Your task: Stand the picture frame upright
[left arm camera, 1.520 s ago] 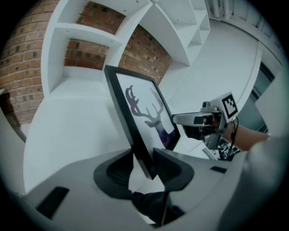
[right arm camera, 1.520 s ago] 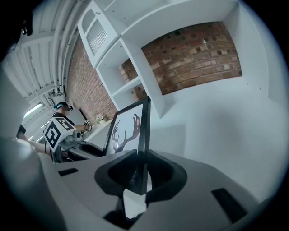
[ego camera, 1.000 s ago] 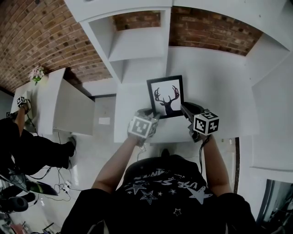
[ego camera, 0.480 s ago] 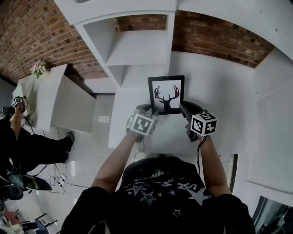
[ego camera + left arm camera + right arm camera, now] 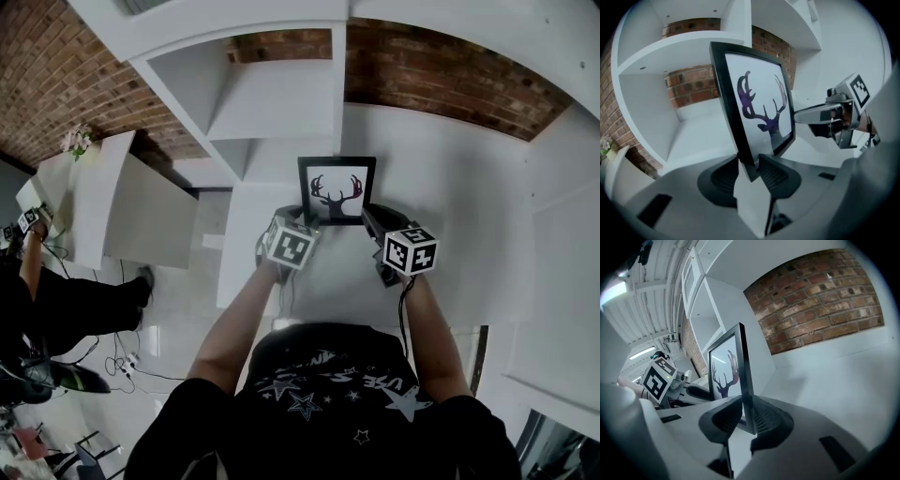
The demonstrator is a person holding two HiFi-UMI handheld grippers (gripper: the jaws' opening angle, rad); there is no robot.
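In the head view I can't see the bottom edge of the picture frame (image 5: 337, 190). The left gripper (image 5: 300, 217) and right gripper (image 5: 371, 217) cover its lower corners, so I can't tell whether it rests on the tabletop (image 5: 450, 206). In the left gripper view its corner disappears down between the fingers (image 5: 776, 176). Far left of the frame, a second person (image 5: 37, 281) is cut off by the picture's edge, and the flowers (image 5: 77, 142) are too small to identify.

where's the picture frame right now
Centre of the head view, in front of the white shelving, the picture frame is clamped between the left hand-held gripper and the right hand-held gripper, one per side.
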